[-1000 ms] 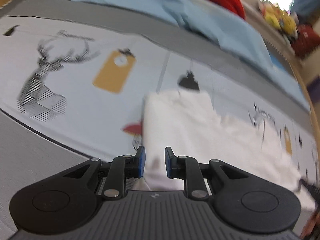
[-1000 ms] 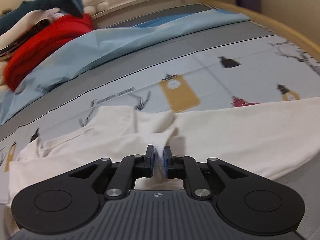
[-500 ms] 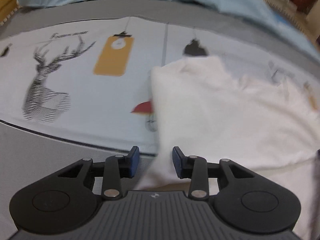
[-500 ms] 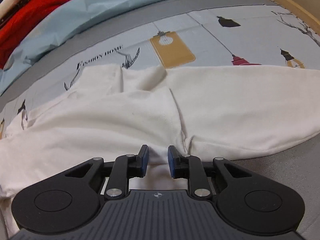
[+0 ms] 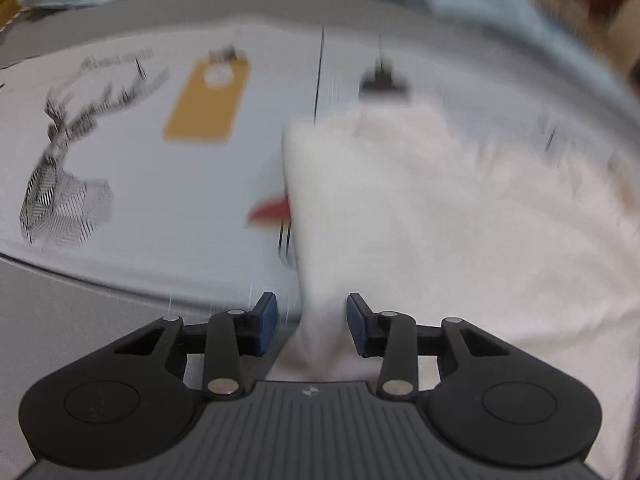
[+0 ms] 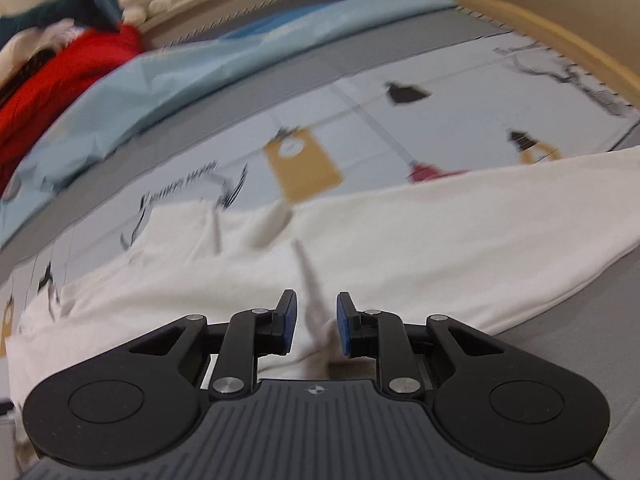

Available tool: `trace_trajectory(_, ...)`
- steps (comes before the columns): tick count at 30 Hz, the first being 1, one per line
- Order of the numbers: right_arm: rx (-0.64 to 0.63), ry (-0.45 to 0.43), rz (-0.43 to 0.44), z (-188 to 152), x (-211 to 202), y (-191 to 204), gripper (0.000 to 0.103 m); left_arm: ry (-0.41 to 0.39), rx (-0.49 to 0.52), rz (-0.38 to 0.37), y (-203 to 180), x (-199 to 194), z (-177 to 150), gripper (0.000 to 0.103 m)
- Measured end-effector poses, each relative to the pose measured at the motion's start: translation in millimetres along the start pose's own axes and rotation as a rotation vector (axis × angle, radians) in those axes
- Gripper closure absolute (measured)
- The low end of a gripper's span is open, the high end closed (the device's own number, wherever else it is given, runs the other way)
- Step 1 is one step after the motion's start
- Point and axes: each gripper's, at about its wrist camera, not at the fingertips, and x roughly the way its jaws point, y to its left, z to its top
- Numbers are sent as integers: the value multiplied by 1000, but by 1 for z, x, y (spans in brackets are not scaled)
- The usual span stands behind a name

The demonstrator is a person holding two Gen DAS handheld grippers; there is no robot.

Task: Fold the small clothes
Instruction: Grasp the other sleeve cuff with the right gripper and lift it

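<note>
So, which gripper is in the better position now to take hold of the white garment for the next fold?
Probably the left gripper: its open jaws straddle the white garment at its side edge. The right gripper is open over a mid-cloth ridge.

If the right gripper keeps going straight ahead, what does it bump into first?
Most likely the white garment. The right gripper is open, with a raised fold of that cloth already between its fingers, so it would push into the fabric before reaching the printed bedsheet beyond. Blur makes depth uncertain.

white garment point(image 5: 440, 220) edge lies between the spread left gripper point(image 5: 311, 322) jaws.
</note>
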Motion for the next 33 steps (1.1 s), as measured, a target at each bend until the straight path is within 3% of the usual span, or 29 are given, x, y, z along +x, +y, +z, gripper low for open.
trace_trajectory(3,41,-68,-8,11,-16,-23,80,-14,72,67,-17,-8,-1,58)
trace_trajectory(7,99,-146,-52,20,-32,-66,80,-151,102,27,-34,-52,7,58)
trace_trajectory(10,181,-175,-100,20,-38,-110,80,-194,122,2,-49,-69,7,58)
trace_trajectory(17,423,-243,-207,14,-39,-229,80,-191,197,-31,-74,-77,-13,58)
trace_trajectory(20,544,-271,-226,7,-32,-273,70,-191,223,-41,-82,-74,-19,58)
trace_trajectory(21,581,-275,-222,6,-28,-283,65,-192,230,-41,-85,-74,-20,58)
trace_trajectory(25,701,-285,-179,-3,-11,-316,63,-194,248,-38,-87,-73,-23,58)
trace_trajectory(29,702,-334,-139,1,0,-322,63,-177,246,-25,-83,-69,-24,58)
trace_trajectory(31,724,-347,-128,3,4,-325,72,-172,241,-25,-80,-69,-25,58)
trace_trajectory(32,737,-342,-131,3,6,-325,96,-173,240,-27,-78,-71,-25,58)
trace_trajectory(33,737,-346,-145,4,4,-323,100,-176,236,-28,-76,-73,-25,58)
